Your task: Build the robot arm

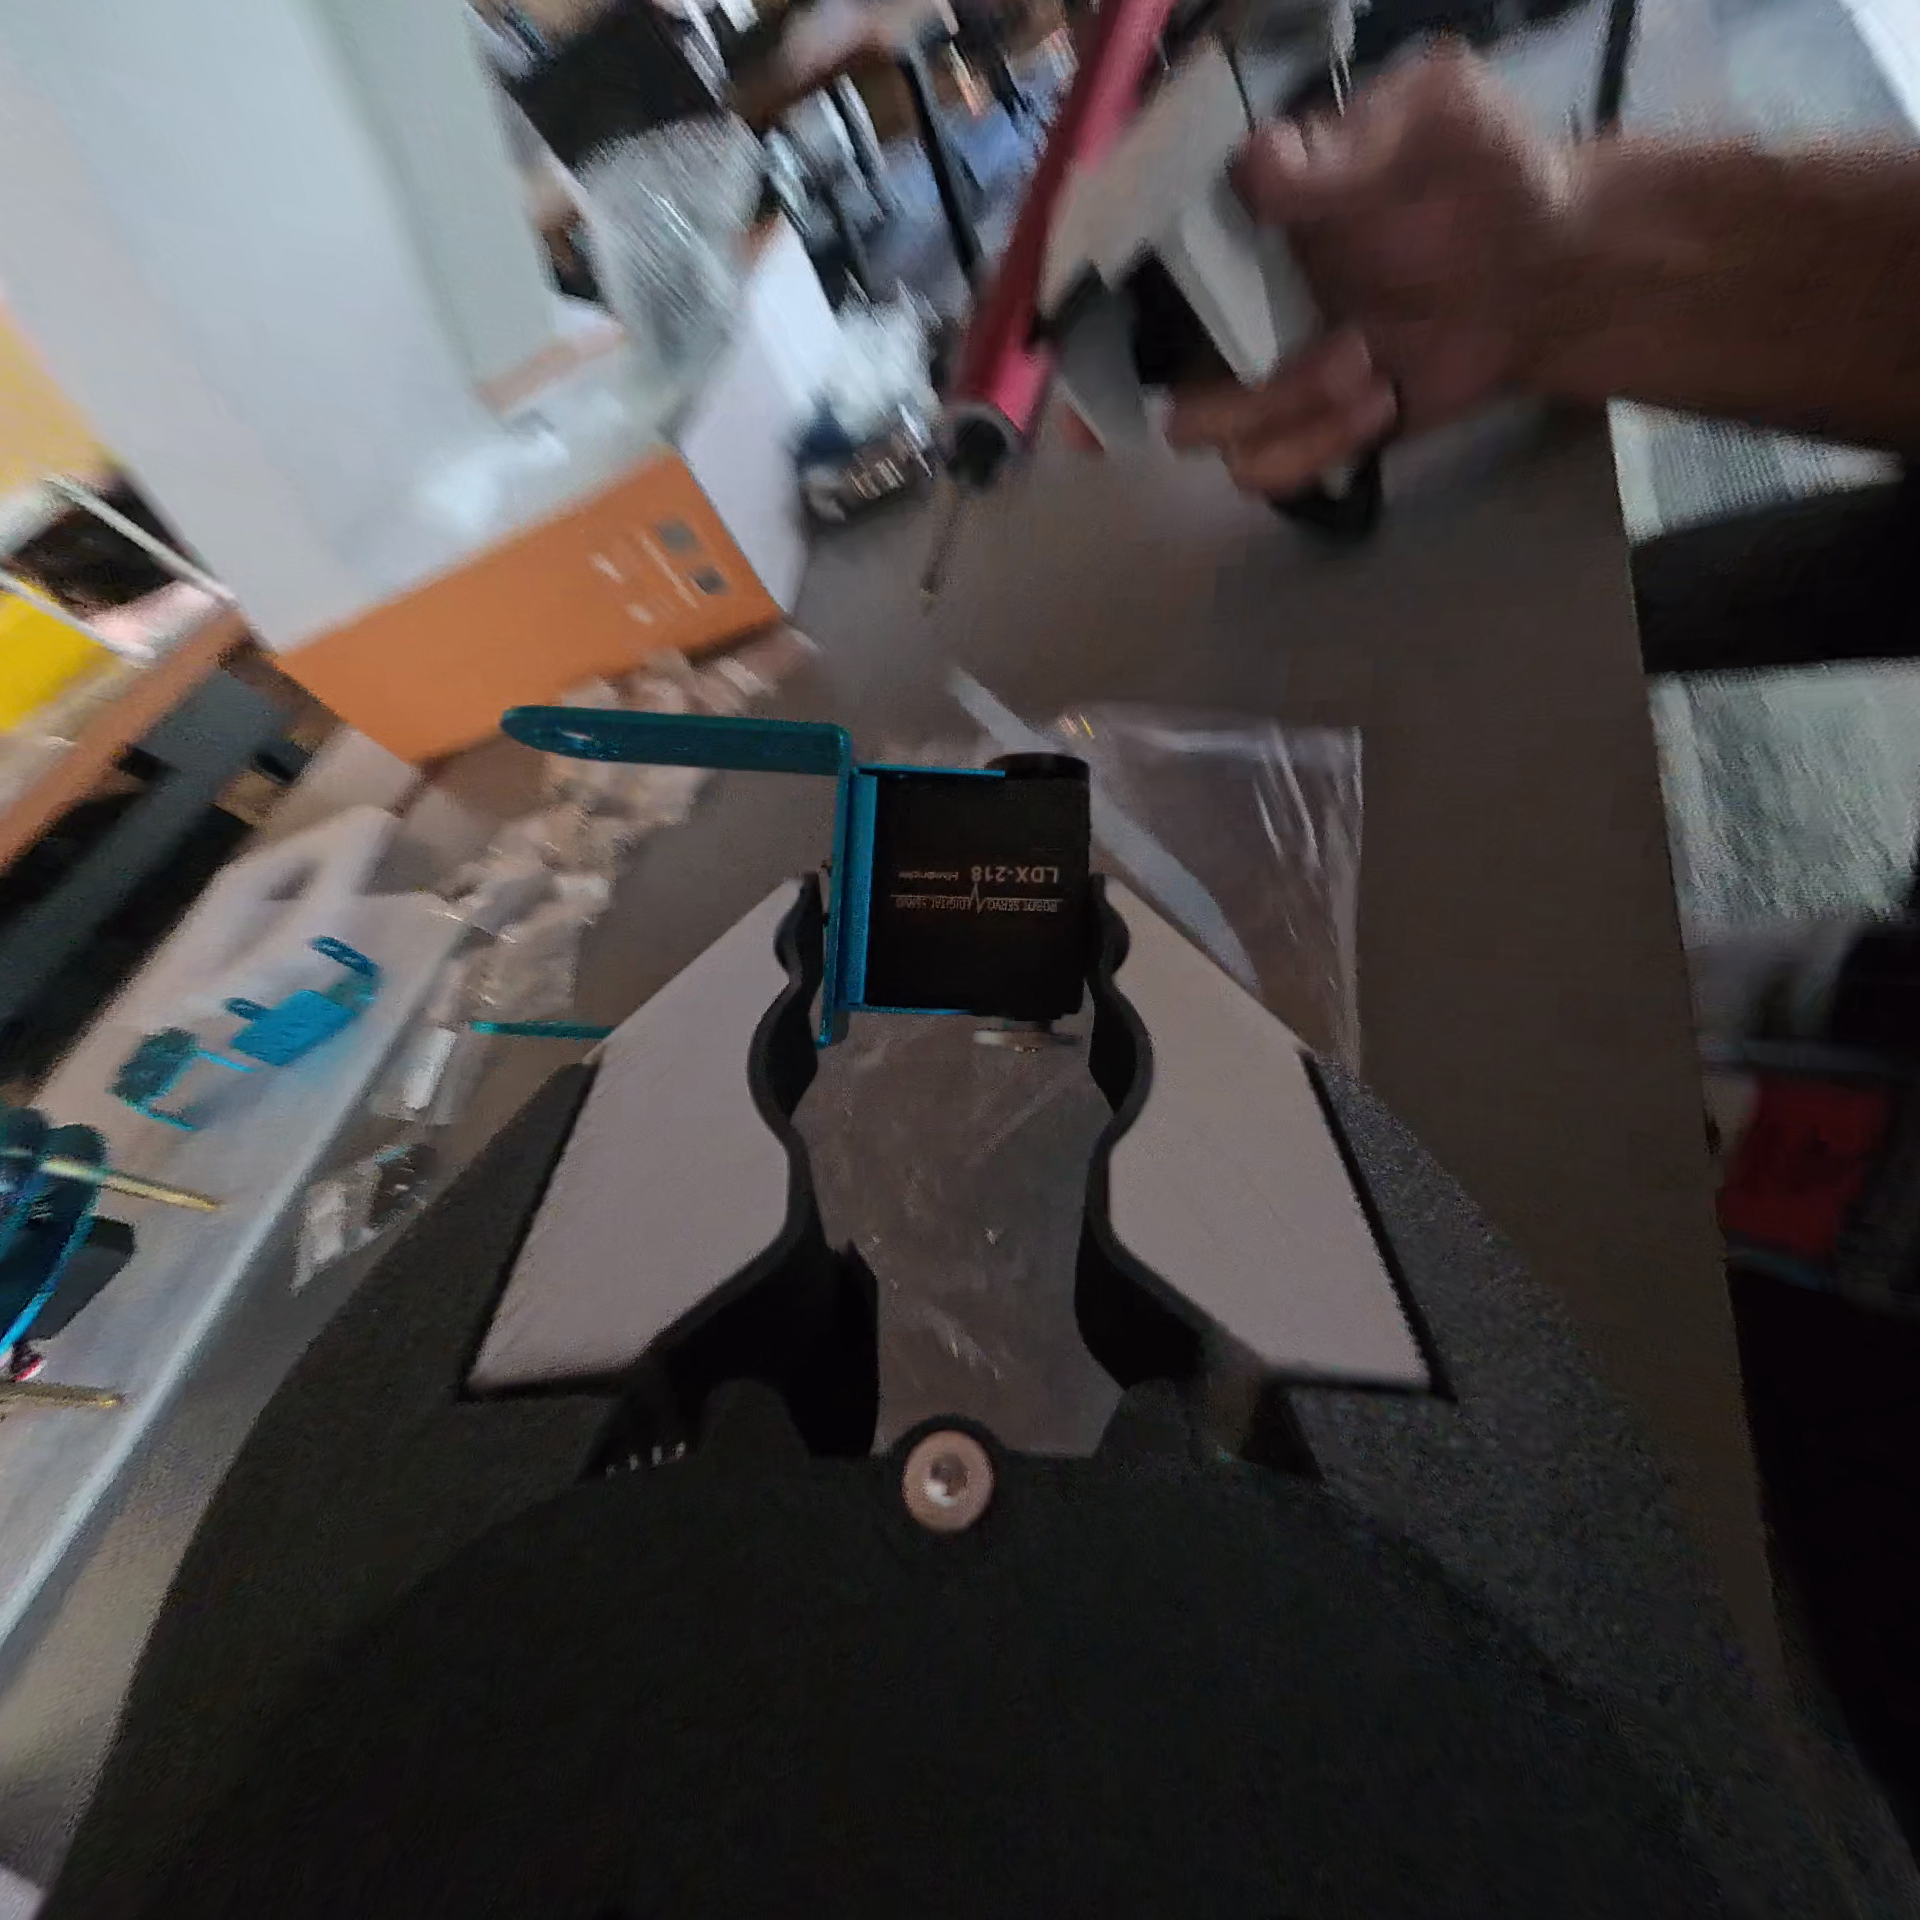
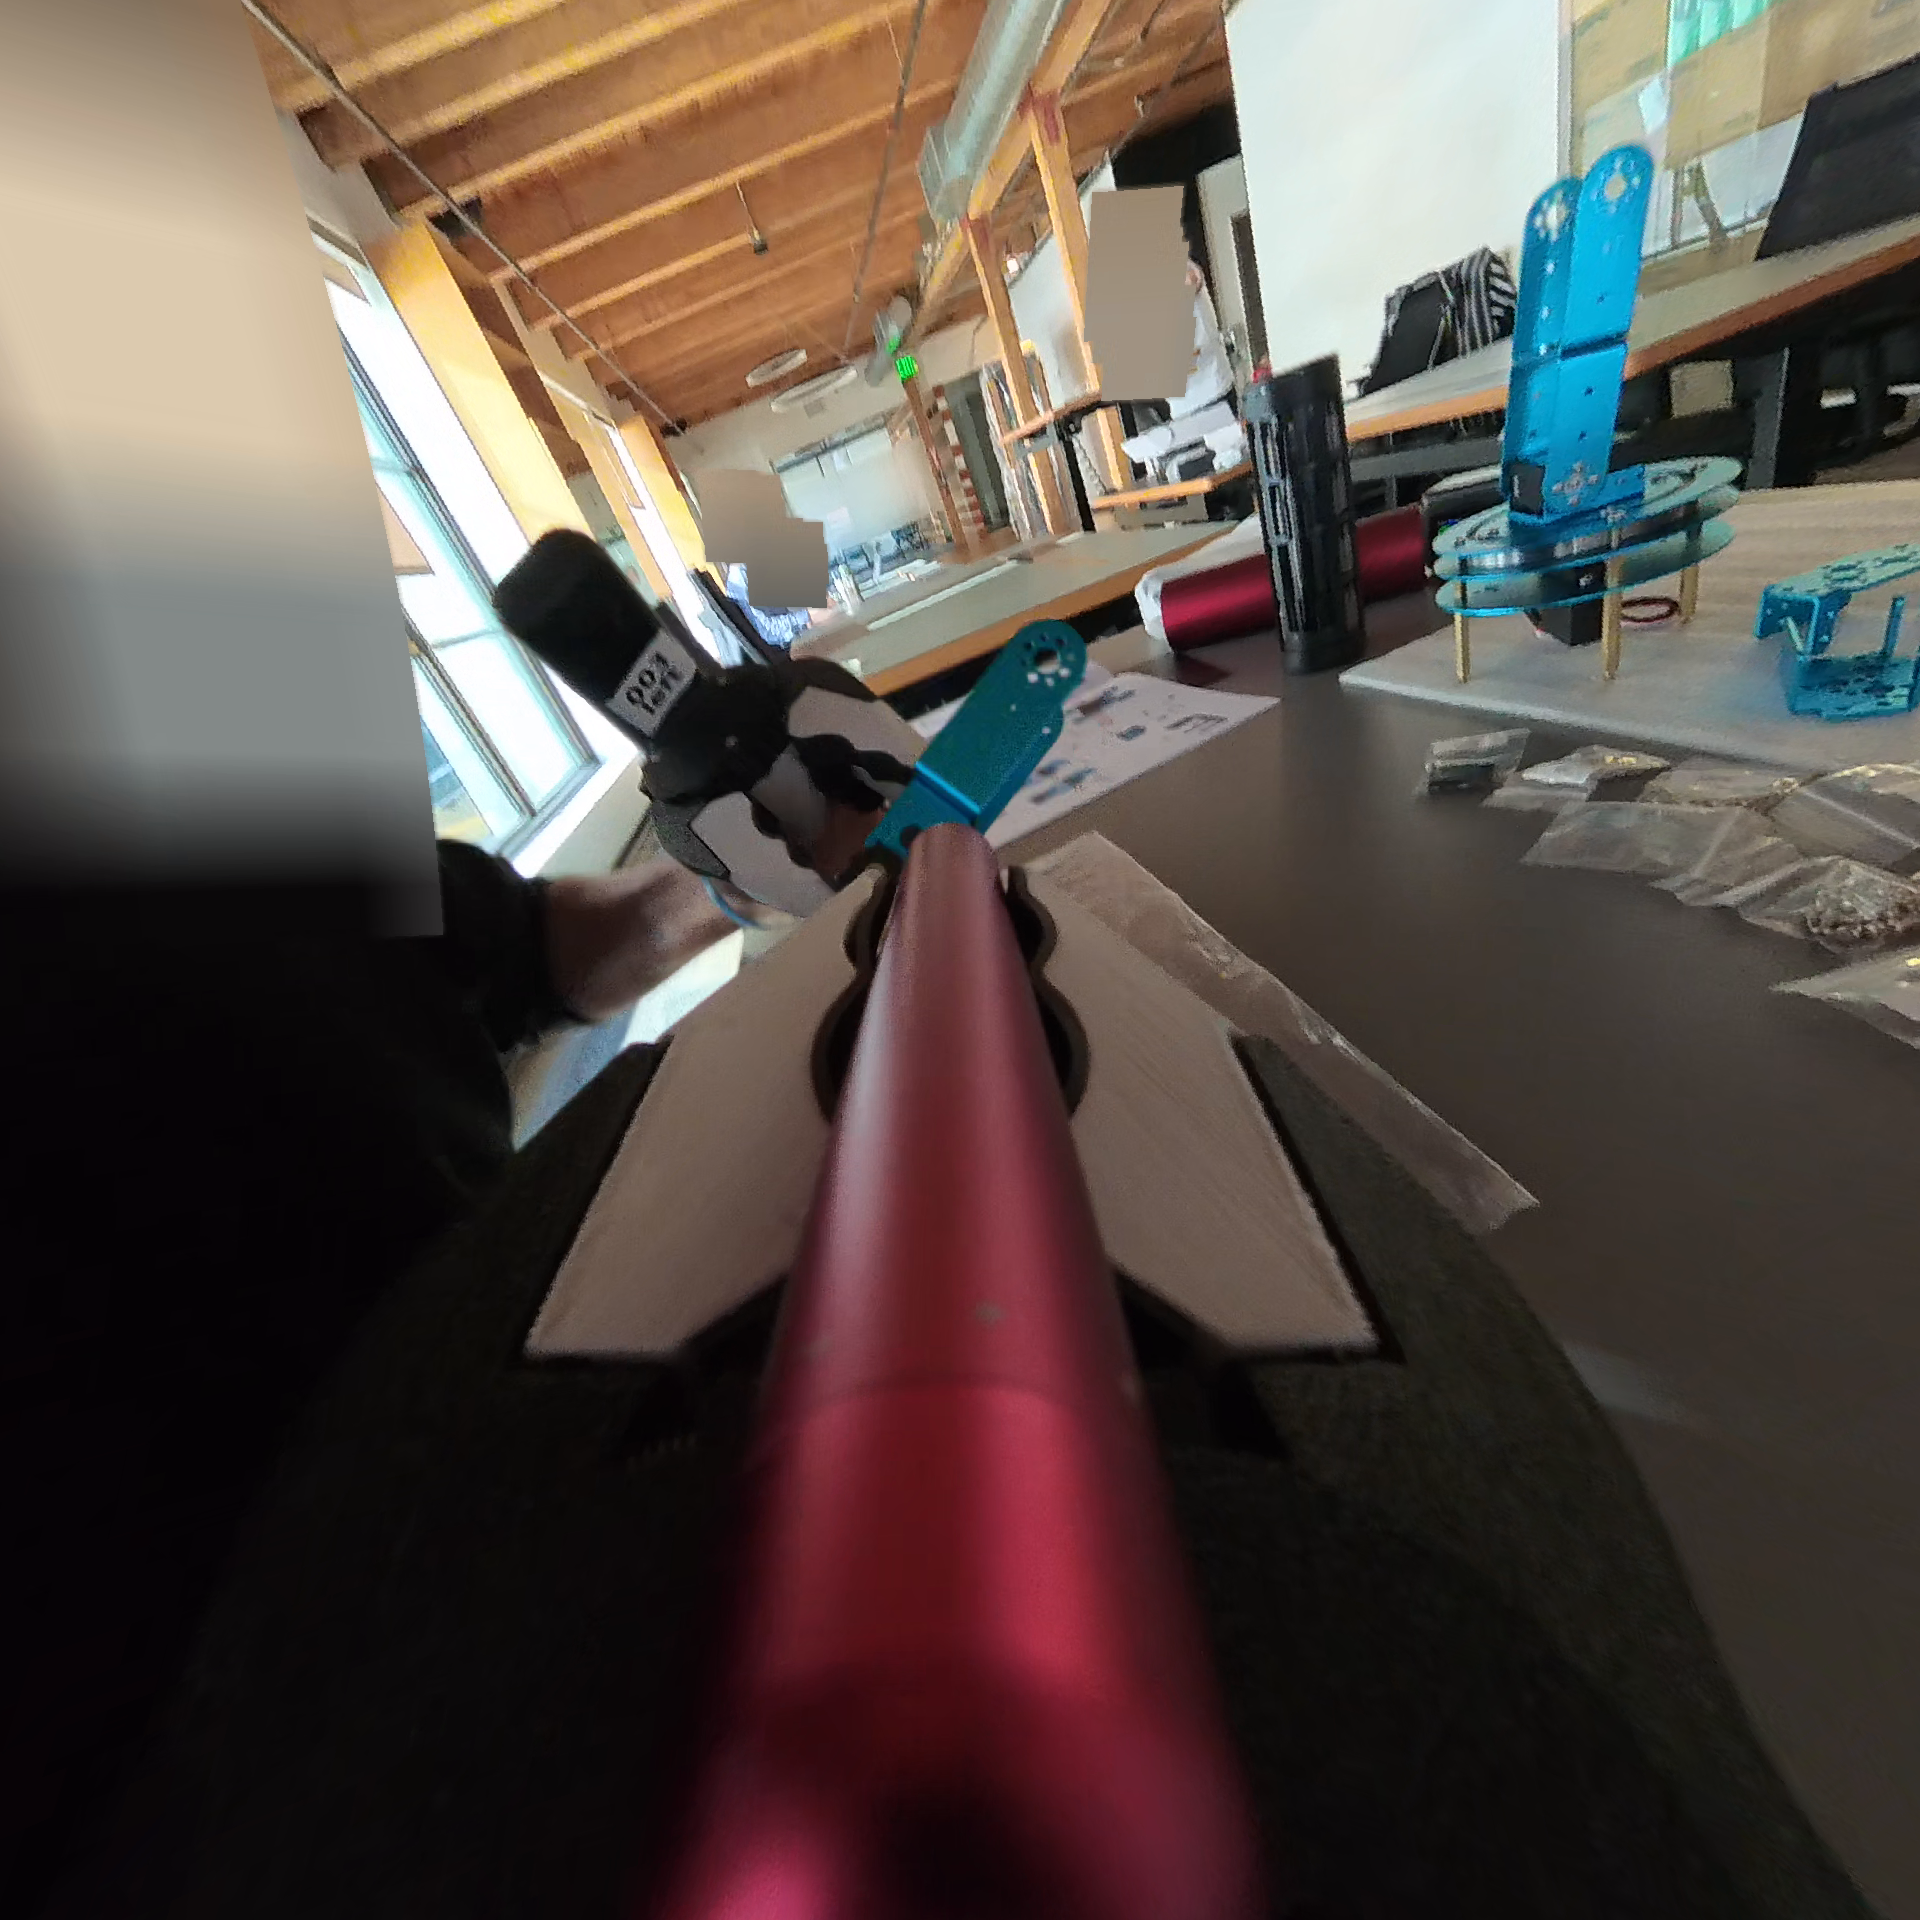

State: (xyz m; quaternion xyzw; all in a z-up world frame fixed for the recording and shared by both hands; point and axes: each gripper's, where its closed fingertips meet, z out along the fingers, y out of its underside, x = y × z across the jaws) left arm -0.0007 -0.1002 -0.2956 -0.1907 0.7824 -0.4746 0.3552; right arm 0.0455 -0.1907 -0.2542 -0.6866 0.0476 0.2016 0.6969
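Two tongs, both clenched. My left gripper (image 1: 951, 935) pinches a small black servo block in a blue bent-metal bracket (image 1: 961, 883), at twelve o'clock: rigid, light, best gripped on its flat sides. My right gripper (image 2: 951, 914) clamps a smooth, probably slippery red metal screwdriver handle (image 2: 935, 1299).

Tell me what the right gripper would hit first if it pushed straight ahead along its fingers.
Likely the blue bracket held in the left gripper: the red tool clamped in the right gripper points at it. Depth is unclear, so the gap can't be judged.
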